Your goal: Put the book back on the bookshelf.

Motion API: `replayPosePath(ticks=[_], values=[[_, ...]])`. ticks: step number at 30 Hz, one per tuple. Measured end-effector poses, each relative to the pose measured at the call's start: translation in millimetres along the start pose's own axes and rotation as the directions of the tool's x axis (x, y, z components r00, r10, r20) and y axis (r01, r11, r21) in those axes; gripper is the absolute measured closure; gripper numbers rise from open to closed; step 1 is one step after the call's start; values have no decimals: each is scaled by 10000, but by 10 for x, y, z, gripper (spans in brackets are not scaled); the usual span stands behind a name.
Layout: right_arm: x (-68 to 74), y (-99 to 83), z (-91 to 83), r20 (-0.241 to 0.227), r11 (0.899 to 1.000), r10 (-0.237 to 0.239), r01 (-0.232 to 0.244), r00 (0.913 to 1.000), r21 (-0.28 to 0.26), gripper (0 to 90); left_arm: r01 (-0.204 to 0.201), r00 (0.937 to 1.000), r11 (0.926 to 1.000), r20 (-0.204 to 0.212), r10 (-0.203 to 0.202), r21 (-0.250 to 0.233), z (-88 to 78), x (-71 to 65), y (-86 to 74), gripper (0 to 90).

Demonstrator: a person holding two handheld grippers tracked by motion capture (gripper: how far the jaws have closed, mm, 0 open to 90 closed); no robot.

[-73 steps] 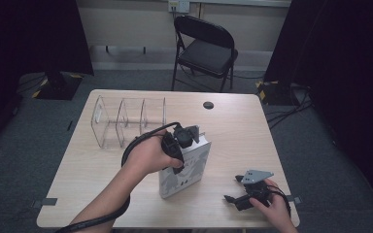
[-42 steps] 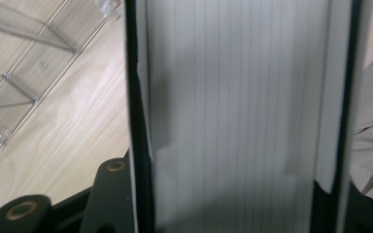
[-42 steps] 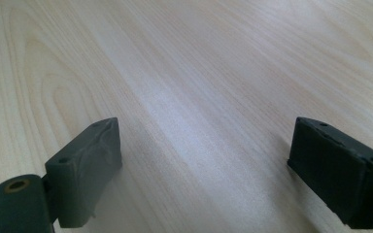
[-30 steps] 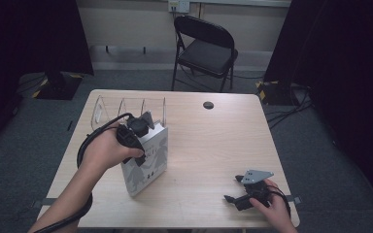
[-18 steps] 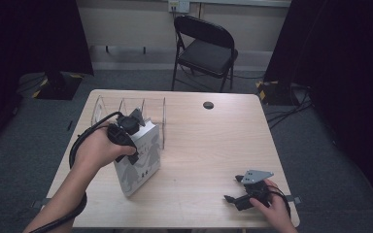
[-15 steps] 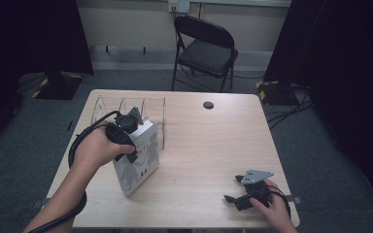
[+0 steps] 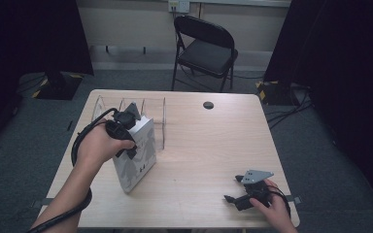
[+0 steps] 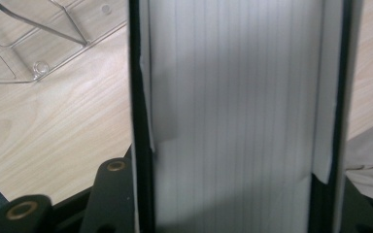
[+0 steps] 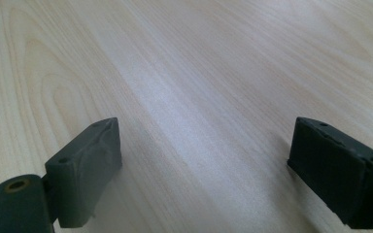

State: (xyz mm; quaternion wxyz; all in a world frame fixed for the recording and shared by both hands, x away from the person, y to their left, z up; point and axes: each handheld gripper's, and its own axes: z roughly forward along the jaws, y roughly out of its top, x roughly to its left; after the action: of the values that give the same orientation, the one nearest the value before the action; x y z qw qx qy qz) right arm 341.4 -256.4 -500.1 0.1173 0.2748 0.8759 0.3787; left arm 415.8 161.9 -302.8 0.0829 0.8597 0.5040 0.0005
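Left claw clamped on the top of a thick white book with a patterned cover, jaws pressed against its two covers. In the left gripper view, the same white book seen edge-on: pale page block running up the middle, dark cover edges at either side, black jaws tight outside them. Book upright and a little tilted, lower end on or just above the light wooden worktop; contact cannot be told. Position: left half of the worktop, just in front of a clear plastic rack with upright dividers, near edge of the rack close beside the book's top. Corner of that clear rack also visible at upper left in the left gripper view, lying on pale wood. Black cable looping from the left claw around the wrist and down the forearm.

Right claw near the front right corner of the worktop, held low, grey three-cornered plate on top. Jaws wide apart with nothing between them in the right gripper view, bare wood grain beneath.

Farther out: small black round disc near the far edge of the worktop, well apart from both claws. Beyond the worktop, a black folding chair on grey carpet.
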Motion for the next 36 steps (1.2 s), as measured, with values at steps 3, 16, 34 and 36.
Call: replayPosePath(ticks=[3,16,34,36], values=[[0,0,0,4,10000,-2,2,10000,-2,109,-72,9999,10000,-95,72,3,-9,-4,48,527],[0,0,0,0,10000,-5,5,10000,3,109,617,9979,9981,-186,-616,82,-3,-52,209,527],[0,0,0,-1,10000,1,-1,10000,2,109,1140,9922,9935,-502,-1142,-65,-35,-64,321,527],[0,0,0,1,10000,10,-10,10000,-3,109,1239,9908,9923,-548,-1241,-79,-31,-63,329,527]])
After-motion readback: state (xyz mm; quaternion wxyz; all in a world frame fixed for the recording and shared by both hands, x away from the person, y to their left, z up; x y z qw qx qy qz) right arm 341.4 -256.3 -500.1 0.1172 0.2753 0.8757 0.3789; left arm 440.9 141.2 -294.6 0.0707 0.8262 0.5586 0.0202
